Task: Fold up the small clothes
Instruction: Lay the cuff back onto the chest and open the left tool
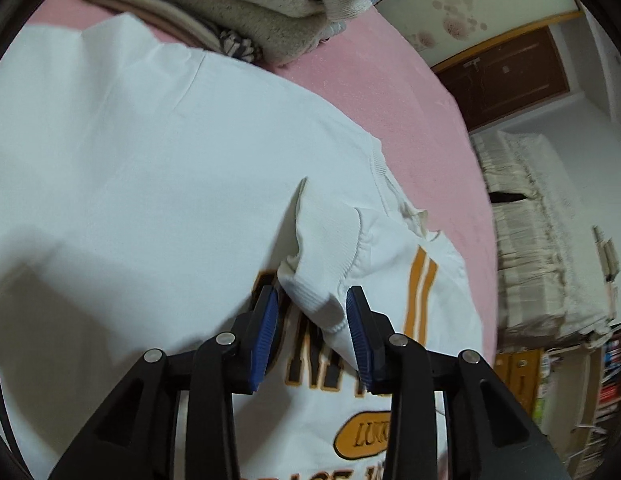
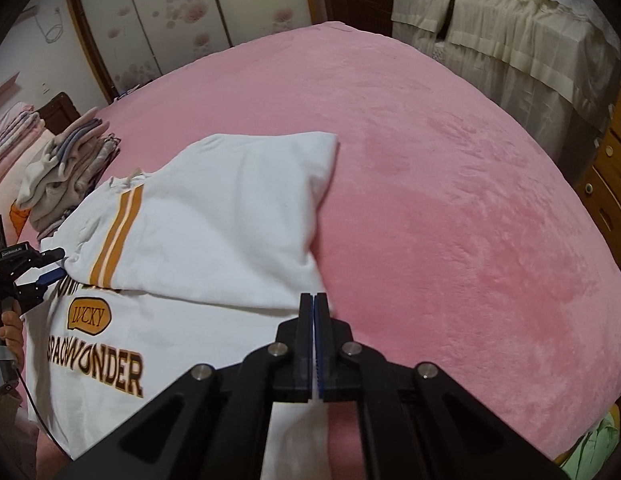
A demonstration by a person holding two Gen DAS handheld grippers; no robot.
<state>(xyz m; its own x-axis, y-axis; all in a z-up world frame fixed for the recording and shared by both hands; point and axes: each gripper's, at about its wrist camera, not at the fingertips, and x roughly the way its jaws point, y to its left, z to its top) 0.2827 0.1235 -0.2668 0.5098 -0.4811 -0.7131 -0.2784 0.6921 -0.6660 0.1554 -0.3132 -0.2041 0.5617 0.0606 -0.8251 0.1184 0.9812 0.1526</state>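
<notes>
1. The white cotton sweatshirt with orange stripes and brown-and-orange lettering (image 2: pixel 214 216) lies flat on the pink plush bedspread (image 2: pixel 450 200). One sleeve is folded across its body.
2. A stack of folded beige and grey clothes (image 1: pixel 246 4) sits on the bedspread just beyond the sweatshirt's far edge. In the left wrist view the stack touches or overlaps that edge; it lies apart from both grippers.
3. Around the bed: a cream pleated cloth cover over furniture (image 2: pixel 510 32), a dark brown wooden door (image 1: pixel 506 80), sliding wardrobe panels with pink flower print (image 2: pixel 182 12), and yellow wooden drawers with round knobs (image 2: pixel 614 160).
4. Left gripper (image 1: pixel 312 320): jaws part-open, astride the sweatshirt's ribbed white cuff (image 1: pixel 330 264). The blue pads do not press on it.
5. Right gripper (image 2: pixel 313 312): jaws fully closed, pads together, at the sweatshirt's near edge. Whether fabric is pinched cannot be told.
6. A hand (image 2: pixel 10 330) holds the left gripper's handle in the right wrist view.
7. Count: one sweatshirt, two orange sleeve stripes (image 2: pixel 114 236), two grippers, one clothes stack, at least four drawer knobs.
</notes>
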